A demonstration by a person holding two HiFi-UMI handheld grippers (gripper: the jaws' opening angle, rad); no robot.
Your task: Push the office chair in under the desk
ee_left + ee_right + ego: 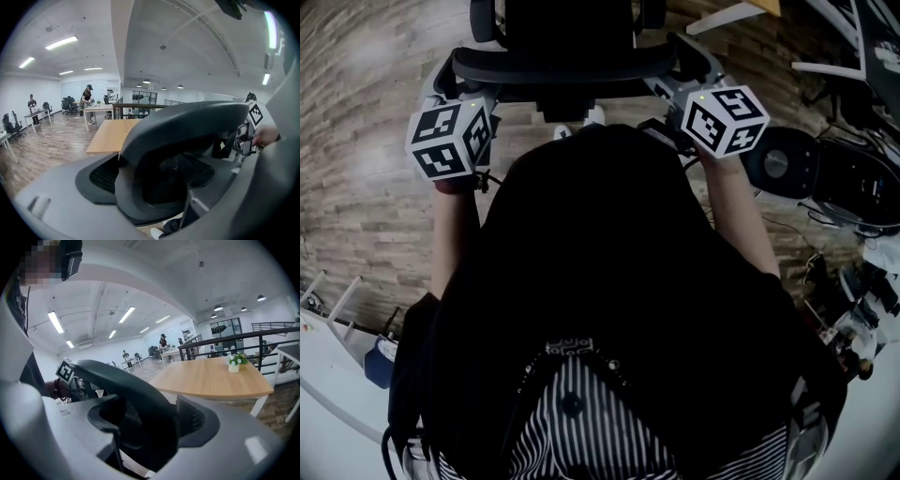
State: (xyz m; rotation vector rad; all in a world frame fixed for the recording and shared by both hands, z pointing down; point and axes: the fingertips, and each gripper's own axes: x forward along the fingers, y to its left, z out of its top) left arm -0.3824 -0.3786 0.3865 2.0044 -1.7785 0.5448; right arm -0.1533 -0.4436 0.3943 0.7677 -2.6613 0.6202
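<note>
both tongs spread wide: left gripper (467, 92) and right gripper (673, 75) each straddle one end of the office chair (562, 64) headrest. not pinching it i think, just braced so it shoves straight. chair's short of the desk (211, 378) near edge, so more pushing needed.
</note>
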